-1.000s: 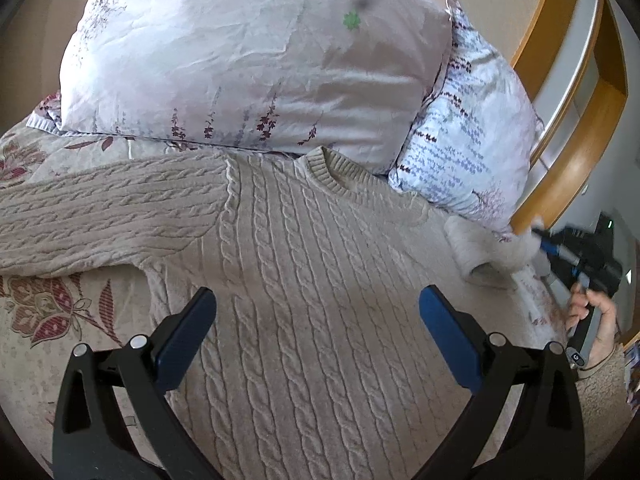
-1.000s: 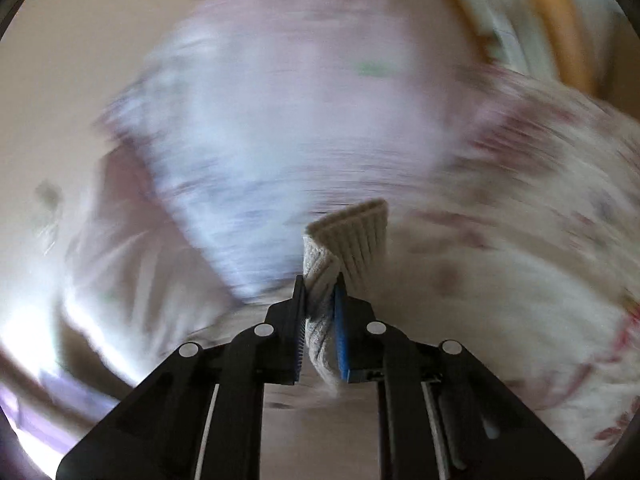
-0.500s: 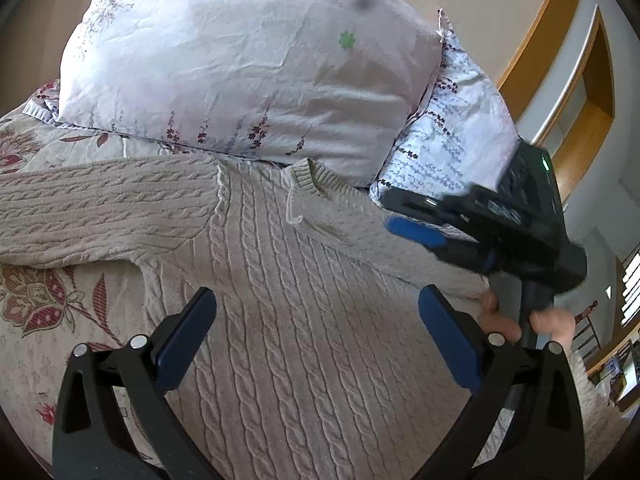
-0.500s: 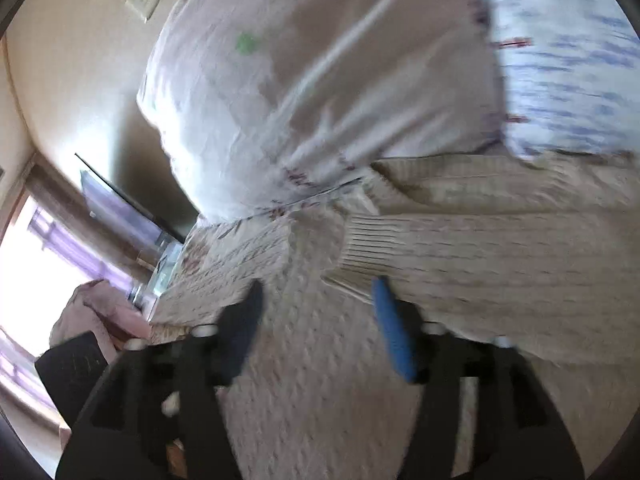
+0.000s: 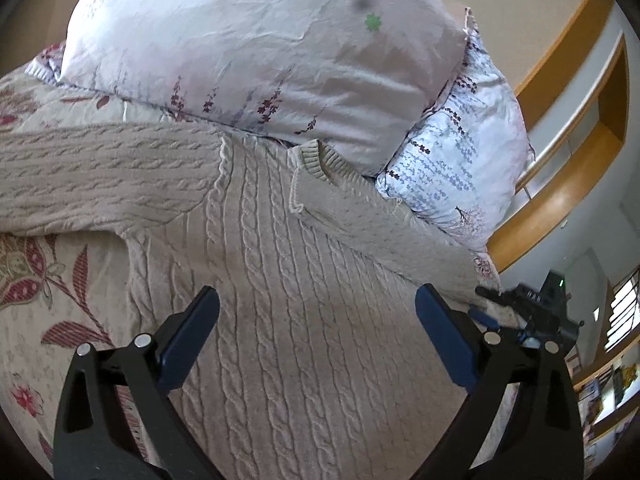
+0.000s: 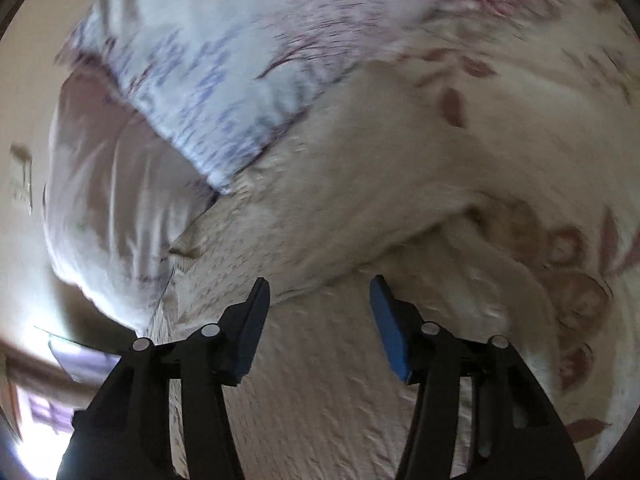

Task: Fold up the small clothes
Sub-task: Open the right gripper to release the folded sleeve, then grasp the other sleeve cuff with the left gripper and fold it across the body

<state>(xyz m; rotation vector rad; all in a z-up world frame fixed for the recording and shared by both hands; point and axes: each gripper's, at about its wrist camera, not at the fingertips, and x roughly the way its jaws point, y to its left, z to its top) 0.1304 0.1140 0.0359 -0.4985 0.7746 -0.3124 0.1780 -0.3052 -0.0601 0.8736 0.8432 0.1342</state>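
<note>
A beige cable-knit sweater (image 5: pixel 280 280) lies flat on the bed, its collar (image 5: pixel 320 160) against the pillows. Its left sleeve (image 5: pixel 92 176) stretches out to the left. Its right sleeve (image 5: pixel 380 224) lies folded diagonally across the chest. My left gripper (image 5: pixel 316 320) is open and empty above the sweater's body. My right gripper (image 6: pixel 318 312) is open and empty above the sweater (image 6: pixel 320 380) in the blurred right wrist view. It also shows at the right edge of the left wrist view (image 5: pixel 532 312).
A pale floral pillow (image 5: pixel 260 48) and a white-blue pillow (image 5: pixel 460 168) lean at the head of the bed. A floral bedspread (image 5: pixel 44 280) lies under the sweater. A wooden frame (image 5: pixel 568 152) stands at the right.
My right gripper let go of the sleeve cuff, leaving the sleeve folded across the chest, then opened and drew back to the right. My left gripper stayed open over the sweater.
</note>
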